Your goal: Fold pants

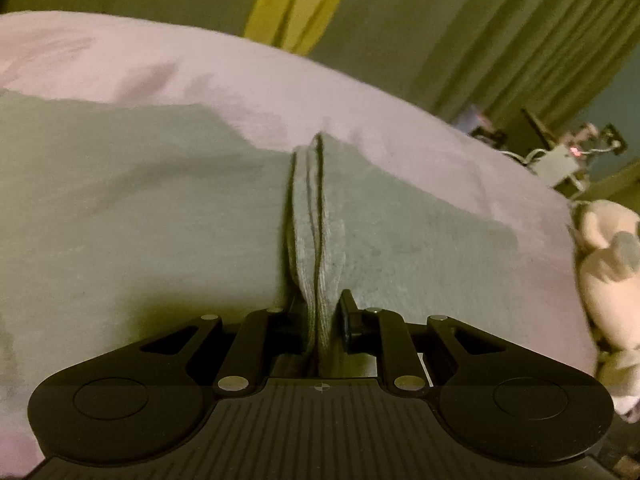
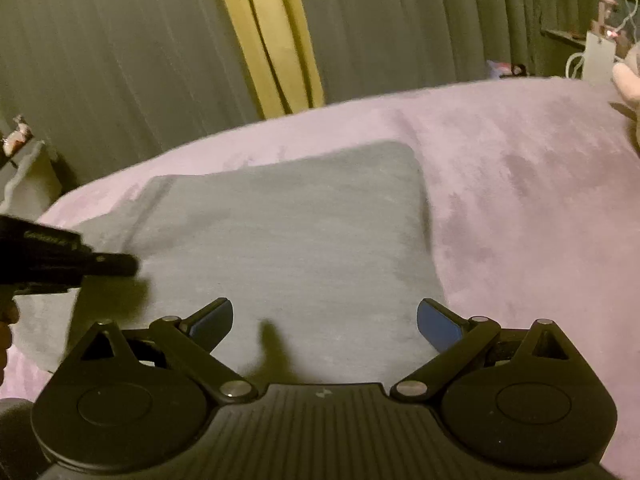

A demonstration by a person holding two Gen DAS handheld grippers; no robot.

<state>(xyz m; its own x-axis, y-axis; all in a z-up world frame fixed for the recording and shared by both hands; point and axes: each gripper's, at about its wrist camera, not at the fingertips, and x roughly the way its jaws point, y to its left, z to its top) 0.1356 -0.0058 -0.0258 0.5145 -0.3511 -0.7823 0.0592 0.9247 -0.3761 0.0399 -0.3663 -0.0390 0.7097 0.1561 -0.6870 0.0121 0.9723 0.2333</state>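
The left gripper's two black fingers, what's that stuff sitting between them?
A bunched ridge of the grey pants, pinched by the left gripper. The left wrist view shows it, over the pink blanket.

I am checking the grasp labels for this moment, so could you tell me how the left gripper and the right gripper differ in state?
The left gripper has its jaws nearly together, pinching a ridge of the grey pants; the right gripper has its jaws spread wide. The left one grips fabric, while the right one holds nothing, with the pants lying flat beyond it. Both are black two-finger tools pointing down over the same pants on the pink blanket.
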